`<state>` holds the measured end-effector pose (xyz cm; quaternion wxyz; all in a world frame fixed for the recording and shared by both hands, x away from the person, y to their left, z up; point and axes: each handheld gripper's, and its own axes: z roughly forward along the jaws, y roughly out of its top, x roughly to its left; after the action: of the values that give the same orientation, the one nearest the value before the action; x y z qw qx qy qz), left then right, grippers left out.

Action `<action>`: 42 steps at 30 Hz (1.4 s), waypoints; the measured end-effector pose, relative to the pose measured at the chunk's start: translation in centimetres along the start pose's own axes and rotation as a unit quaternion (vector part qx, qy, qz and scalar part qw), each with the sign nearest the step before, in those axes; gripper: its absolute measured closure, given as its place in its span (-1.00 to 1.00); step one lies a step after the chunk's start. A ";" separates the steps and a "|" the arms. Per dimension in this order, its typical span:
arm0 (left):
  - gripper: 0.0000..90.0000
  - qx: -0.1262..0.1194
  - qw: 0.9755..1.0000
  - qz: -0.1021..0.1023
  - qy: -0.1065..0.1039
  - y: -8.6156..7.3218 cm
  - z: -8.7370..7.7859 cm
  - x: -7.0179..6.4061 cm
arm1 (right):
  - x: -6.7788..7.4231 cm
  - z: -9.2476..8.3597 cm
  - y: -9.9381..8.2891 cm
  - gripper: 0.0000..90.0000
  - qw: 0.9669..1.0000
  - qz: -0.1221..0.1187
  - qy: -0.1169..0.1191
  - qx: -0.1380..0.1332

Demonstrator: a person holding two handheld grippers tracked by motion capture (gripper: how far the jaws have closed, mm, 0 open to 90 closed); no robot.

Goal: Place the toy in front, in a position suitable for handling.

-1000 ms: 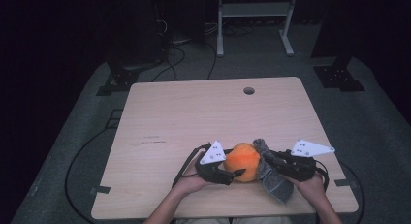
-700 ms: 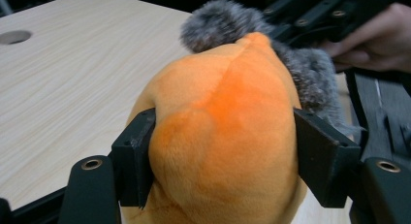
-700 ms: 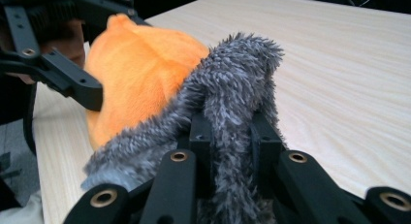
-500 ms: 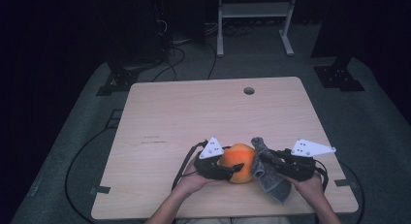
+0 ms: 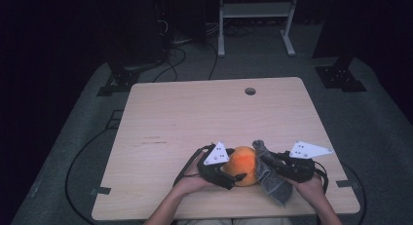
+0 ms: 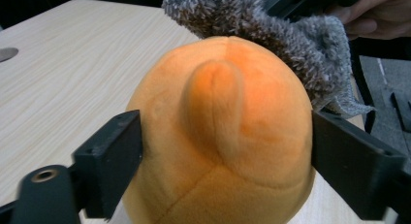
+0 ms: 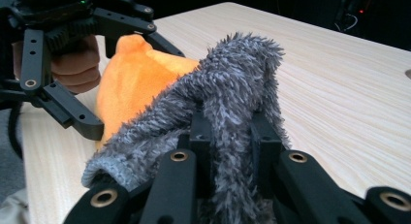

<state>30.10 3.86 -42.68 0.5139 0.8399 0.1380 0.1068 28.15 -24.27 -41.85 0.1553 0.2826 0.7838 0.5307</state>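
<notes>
An orange plush ball (image 5: 243, 164) with a stitched ridge rests on the table (image 5: 204, 118) near its front edge. My left gripper (image 6: 225, 156) has one jaw on each side of the plush (image 6: 228, 127). Its jaws have just been opening, and the plush between them looks round and unsquashed. My right gripper (image 7: 230, 132) is shut on a grey fuzzy cloth (image 7: 228, 88), which drapes over its jaws. The cloth (image 5: 272, 183) lies against the right side of the plush, and its lower end hangs toward the table edge.
A person's hands (image 5: 190, 186) hold both grippers at the table's front edge. A round hole (image 5: 250, 91) sits near the table's far edge. Cables (image 5: 78, 166) trail over the floor on the left, and a white stand (image 5: 253, 20) is behind the table.
The left gripper's jaws stand a little wider around the orange plush. Both hands, the plush and the cloth have stayed where they were.
</notes>
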 end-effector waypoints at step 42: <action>-0.62 -0.004 1.000 -0.023 -0.009 -0.3 -0.4 0.2 | -0.1 0.1 -0.2 0.68 1.000 -0.004 -0.029 -0.002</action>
<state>30.10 4.43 -42.79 0.5205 0.8355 0.1522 0.0884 28.19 -24.34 -42.11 0.1806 0.2941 0.7794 0.5230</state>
